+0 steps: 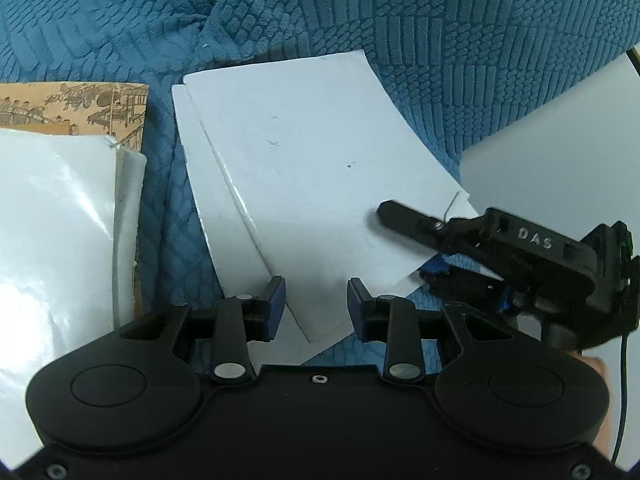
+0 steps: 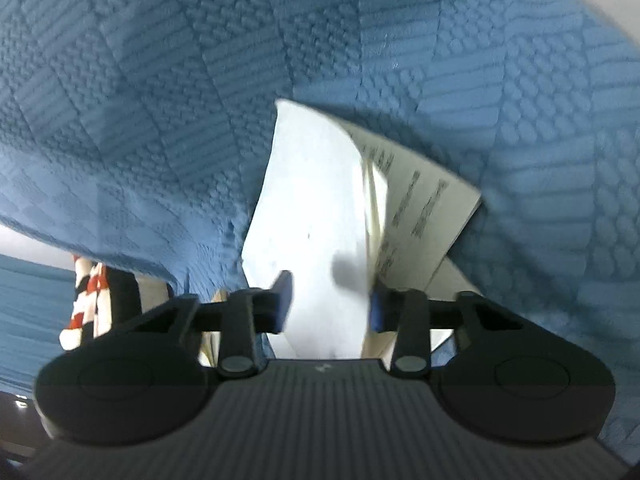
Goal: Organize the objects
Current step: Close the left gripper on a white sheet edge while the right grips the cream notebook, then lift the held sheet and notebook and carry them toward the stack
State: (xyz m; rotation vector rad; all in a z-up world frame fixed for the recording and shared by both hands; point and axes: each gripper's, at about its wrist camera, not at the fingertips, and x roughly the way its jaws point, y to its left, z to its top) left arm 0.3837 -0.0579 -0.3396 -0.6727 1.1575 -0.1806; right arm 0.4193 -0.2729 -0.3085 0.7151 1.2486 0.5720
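Observation:
A white booklet (image 1: 312, 168) lies on the blue textured cloth (image 1: 360, 20) over a second white sheet. My left gripper (image 1: 316, 308) is open, its blue pads on either side of the booklet's near edge, empty. My right gripper (image 1: 432, 248) comes in from the right with one finger above and one below the booklet's right corner. In the right wrist view the right gripper (image 2: 330, 308) is open, with the booklet's white cover (image 2: 312, 208) between the pads. The cover is lifted, showing a printed page (image 2: 424, 208).
At the left, a glossy white sheet stack (image 1: 52, 216) lies on a tan book with line drawings (image 1: 80, 108). A white surface (image 1: 560, 128) shows past the cloth at the right. A red, white and black object (image 2: 92, 304) shows at the left in the right wrist view.

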